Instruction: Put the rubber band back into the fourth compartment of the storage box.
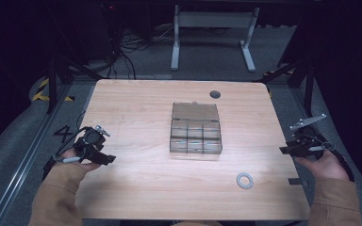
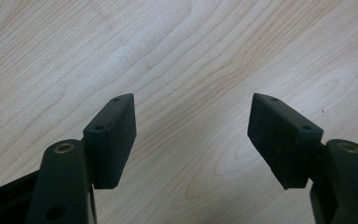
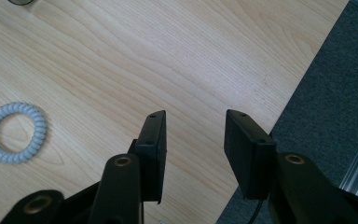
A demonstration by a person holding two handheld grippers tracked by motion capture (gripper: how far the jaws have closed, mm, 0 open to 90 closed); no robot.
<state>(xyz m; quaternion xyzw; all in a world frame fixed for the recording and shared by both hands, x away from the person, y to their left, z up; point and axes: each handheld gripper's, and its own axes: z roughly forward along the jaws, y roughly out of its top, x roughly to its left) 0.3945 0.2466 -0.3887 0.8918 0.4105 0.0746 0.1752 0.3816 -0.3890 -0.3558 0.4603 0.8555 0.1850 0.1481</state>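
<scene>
A clear plastic organiser box (image 1: 195, 128) with its lid folded back and several compartments sits in the middle of the wooden table (image 1: 136, 103). A white spiral hair tie (image 1: 245, 180) (image 3: 13, 132) lies on the table's near right part. My left gripper (image 1: 104, 158) (image 2: 192, 133) is at the table's left edge, jaws wide open over bare wood. My right gripper (image 1: 285, 149) (image 3: 195, 149) hovers at the table's right edge, jaws open with nothing between them; the hair tie lies to the left in the right gripper view.
A dark round cap (image 1: 215, 94) is set in the table near its far right corner. Beyond the table stand a white desk frame (image 1: 212, 33) and cables on grey carpet. The table edge and floor (image 3: 326, 93) run close beside my right gripper.
</scene>
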